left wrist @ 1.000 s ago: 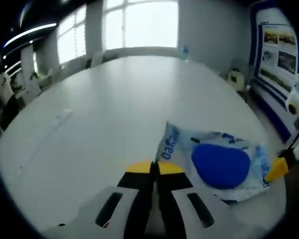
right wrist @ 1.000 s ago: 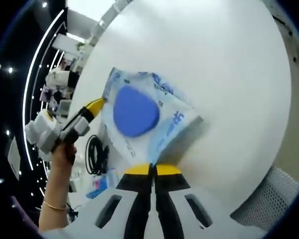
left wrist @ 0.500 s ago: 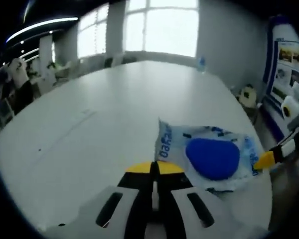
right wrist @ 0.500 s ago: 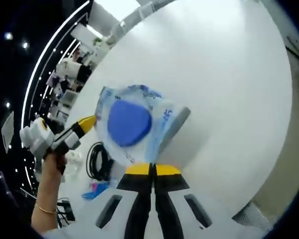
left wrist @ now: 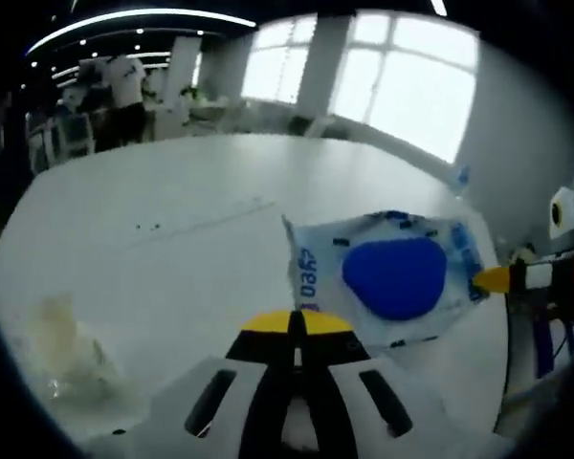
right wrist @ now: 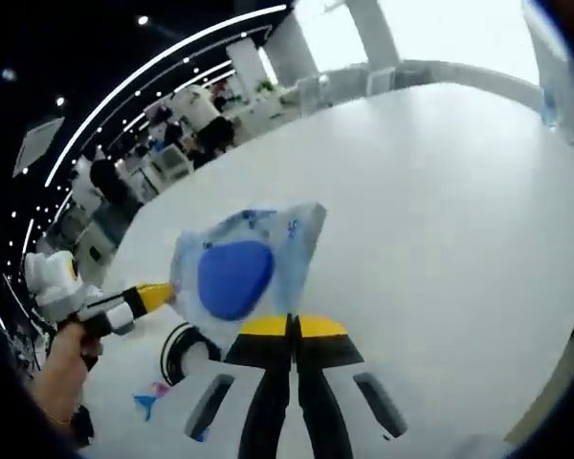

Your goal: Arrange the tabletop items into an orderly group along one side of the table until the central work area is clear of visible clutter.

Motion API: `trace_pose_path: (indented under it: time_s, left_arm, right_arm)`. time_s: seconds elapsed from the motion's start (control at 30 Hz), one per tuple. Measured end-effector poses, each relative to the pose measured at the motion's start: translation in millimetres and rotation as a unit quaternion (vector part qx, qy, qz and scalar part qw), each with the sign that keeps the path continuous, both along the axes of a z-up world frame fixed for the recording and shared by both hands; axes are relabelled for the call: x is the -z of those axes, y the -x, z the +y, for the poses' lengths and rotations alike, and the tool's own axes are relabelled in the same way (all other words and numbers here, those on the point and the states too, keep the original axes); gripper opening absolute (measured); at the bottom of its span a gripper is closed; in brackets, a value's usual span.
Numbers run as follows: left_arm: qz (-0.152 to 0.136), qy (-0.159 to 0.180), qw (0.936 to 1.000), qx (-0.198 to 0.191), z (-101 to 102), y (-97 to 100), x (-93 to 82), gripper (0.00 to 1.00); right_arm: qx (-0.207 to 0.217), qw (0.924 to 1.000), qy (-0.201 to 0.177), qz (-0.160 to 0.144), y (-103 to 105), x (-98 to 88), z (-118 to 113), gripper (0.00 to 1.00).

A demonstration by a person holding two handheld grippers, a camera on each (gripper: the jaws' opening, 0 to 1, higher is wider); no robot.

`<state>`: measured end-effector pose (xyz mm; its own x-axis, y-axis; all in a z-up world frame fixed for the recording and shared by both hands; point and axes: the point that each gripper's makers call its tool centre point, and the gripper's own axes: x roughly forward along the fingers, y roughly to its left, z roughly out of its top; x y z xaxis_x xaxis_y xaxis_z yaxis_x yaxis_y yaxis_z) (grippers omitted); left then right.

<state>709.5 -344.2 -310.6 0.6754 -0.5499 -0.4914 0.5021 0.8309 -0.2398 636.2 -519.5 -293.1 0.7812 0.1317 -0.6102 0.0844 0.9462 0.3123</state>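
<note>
A clear plastic packet (left wrist: 392,277) with blue print and a blue oval pad inside hangs above the white table (left wrist: 153,220), held between both grippers. My left gripper (left wrist: 295,321) is shut on its near corner. The right gripper's yellow tip (left wrist: 493,279) pinches the packet's far edge. In the right gripper view, the packet (right wrist: 237,273) sits just beyond my right gripper (right wrist: 289,326), which is shut on its lower edge. The left gripper (right wrist: 153,296) comes in from the left, carried by a person's hand (right wrist: 62,359), and touches the packet's left edge.
A crumpled clear wrapper (left wrist: 67,349) lies on the table near the left gripper. A coil of black cable (right wrist: 177,349) and a small blue item (right wrist: 153,402) lie below the packet. A bottle (left wrist: 462,177) stands at the table's far edge. Desks and people fill the room behind.
Both views have swung round as the hands moved with the packet. The packet stays gripped at both ends. The crumpled wrapper has come into the left gripper view.
</note>
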Motion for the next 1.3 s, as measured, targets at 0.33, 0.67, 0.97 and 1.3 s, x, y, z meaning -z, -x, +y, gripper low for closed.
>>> trace_pose_path:
  time_s: [0.33,0.67,0.97,1.3]
  left_arm:
    - [-0.029,-0.032,0.9956,-0.083,41,-8.5,-1.9,0.00]
    - [0.009,0.000,0.9880,-0.154,72,-12.5,18.1,0.00]
    - [0.031,0.005,0.9774,-0.209,97,-16.4,44.2,0.00]
    - [0.038,-0.008,0.9759,-0.215,103,-11.8,70.1,0.00]
  right_arm:
    - [-0.052,0.9984,-0.004,-0.021,-65,3.8,24,0.01]
    - [-0.119,0.9923,0.017,-0.031,-119,21.7,54,0.01]
    - [-0.156,0.9876,0.016,0.002,-128,57.1,78,0.01]
    - [-0.184,0.9824,0.020,0.027,-128,84.4,87,0.01]
